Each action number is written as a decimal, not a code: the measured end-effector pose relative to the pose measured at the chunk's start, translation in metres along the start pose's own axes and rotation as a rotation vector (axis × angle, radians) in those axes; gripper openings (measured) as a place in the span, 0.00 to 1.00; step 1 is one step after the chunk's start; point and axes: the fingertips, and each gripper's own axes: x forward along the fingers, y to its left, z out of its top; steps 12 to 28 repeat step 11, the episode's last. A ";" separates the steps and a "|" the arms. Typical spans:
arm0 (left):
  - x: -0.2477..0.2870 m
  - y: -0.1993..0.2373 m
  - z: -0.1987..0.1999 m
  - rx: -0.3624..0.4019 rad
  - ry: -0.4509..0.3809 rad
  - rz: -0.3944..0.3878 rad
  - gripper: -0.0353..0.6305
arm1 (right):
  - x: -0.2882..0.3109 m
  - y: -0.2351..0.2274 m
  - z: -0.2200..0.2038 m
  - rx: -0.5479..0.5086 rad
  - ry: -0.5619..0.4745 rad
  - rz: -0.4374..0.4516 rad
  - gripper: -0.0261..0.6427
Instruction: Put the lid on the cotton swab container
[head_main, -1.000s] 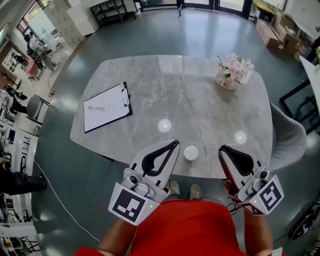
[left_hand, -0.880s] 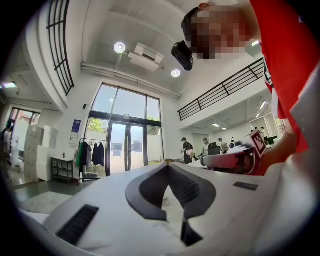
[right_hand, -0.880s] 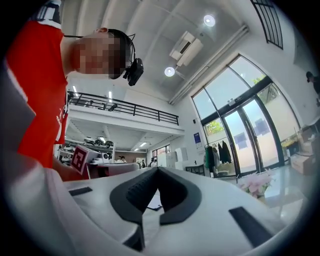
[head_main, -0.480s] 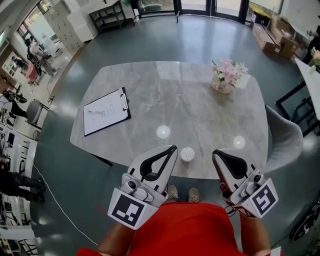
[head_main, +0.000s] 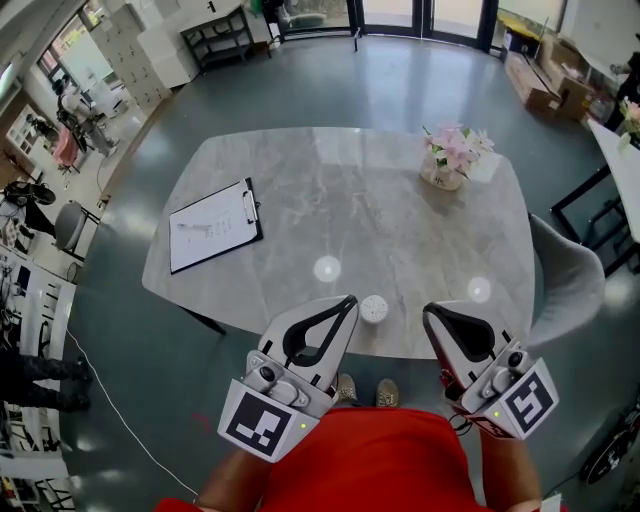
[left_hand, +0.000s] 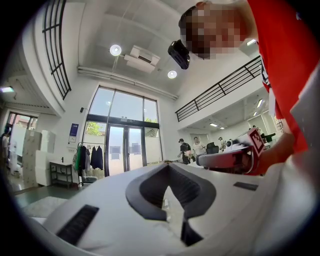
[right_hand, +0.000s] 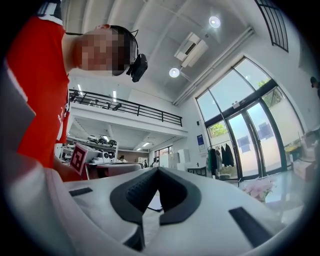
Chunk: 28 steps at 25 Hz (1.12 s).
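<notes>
No words can be read. The writing on the clipboard (head_main: 214, 225) is too small, the blue wall sign (left_hand: 74, 129) is blurred, and the left gripper (head_main: 348, 299) bears only a square marker.

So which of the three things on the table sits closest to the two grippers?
The small white round container at the near edge; the clipboard and flower pot lie farther back.

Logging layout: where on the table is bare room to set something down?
Free: mid table, between clipboard and flower pot. Crowded: the near edge, where the cotton swab container stands between left gripper and right gripper.
</notes>
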 end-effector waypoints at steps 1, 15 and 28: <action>-0.001 0.000 0.001 0.003 0.001 0.001 0.07 | 0.000 0.001 0.002 -0.002 -0.002 0.003 0.06; -0.003 -0.004 0.003 0.005 -0.008 0.013 0.07 | 0.001 0.008 0.006 -0.004 -0.003 0.027 0.06; -0.003 -0.004 0.003 0.005 -0.008 0.013 0.07 | 0.001 0.008 0.006 -0.004 -0.003 0.027 0.06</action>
